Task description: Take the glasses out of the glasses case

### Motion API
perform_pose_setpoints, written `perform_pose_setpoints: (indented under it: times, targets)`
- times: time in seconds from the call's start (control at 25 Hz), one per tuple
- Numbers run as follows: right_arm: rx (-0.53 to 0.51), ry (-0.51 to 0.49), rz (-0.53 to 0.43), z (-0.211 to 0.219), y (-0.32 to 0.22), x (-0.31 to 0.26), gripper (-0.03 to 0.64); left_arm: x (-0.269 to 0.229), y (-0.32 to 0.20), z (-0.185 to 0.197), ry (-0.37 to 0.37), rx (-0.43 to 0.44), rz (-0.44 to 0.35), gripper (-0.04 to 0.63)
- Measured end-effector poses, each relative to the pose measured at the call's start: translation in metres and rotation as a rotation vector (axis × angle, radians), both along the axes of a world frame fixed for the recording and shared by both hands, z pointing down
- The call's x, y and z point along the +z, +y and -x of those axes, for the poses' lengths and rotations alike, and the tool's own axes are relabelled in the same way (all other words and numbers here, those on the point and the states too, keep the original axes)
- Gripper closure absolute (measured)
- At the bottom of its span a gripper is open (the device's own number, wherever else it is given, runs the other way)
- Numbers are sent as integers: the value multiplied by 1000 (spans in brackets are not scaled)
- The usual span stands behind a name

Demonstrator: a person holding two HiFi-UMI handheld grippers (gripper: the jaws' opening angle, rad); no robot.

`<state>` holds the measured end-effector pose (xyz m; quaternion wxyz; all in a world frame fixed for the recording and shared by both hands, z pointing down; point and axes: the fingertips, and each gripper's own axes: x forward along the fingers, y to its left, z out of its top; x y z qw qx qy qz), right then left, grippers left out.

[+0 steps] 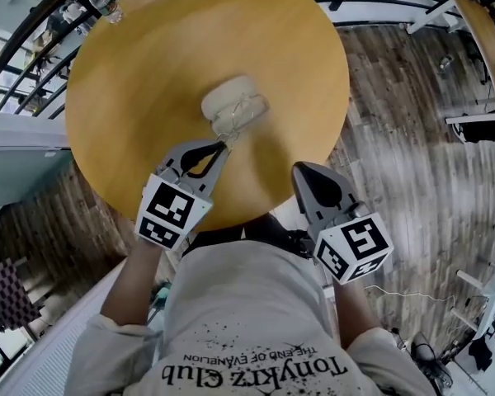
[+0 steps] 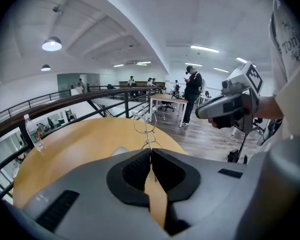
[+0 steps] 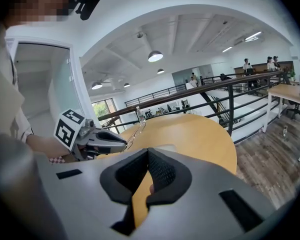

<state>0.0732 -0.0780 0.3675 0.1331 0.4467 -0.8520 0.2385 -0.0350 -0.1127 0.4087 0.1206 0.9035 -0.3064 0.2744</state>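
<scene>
A pale cream glasses case [image 1: 231, 96] lies near the middle of the round wooden table [image 1: 148, 64]. Thin wire-framed glasses [image 1: 241, 120] hang just in front of the case, lifted off the tabletop. My left gripper [image 1: 221, 147] is shut on one thin arm of the glasses [image 2: 146, 126], and the wire runs between the dark pads [image 2: 135, 170]. The case shows only as a pale edge [image 2: 121, 149] behind the jaws. My right gripper [image 1: 299, 170] is held off the table's near right edge, shut with nothing in it. From the right gripper view, the glasses [image 3: 135, 130] stick out of the left gripper [image 3: 121, 143].
A clear water bottle [image 1: 104, 2] stands at the table's far left edge, also in the left gripper view [image 2: 34, 132]. Black railings [image 1: 16, 48] run behind the table. Wooden floor [image 1: 412, 114] lies to the right. People stand at distant desks [image 2: 192, 91].
</scene>
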Motion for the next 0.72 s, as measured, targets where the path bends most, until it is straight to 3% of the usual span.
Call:
perform_pose_setpoints:
  times: [0.48,0.72]
  targets:
    - [-18,7,-89,8,-3,-41,592,-48,40,10,197,-163,-57,561]
    - [-32,-1,-120,15,-4,-56,592,-64,44,11,256,-236,-72,561]
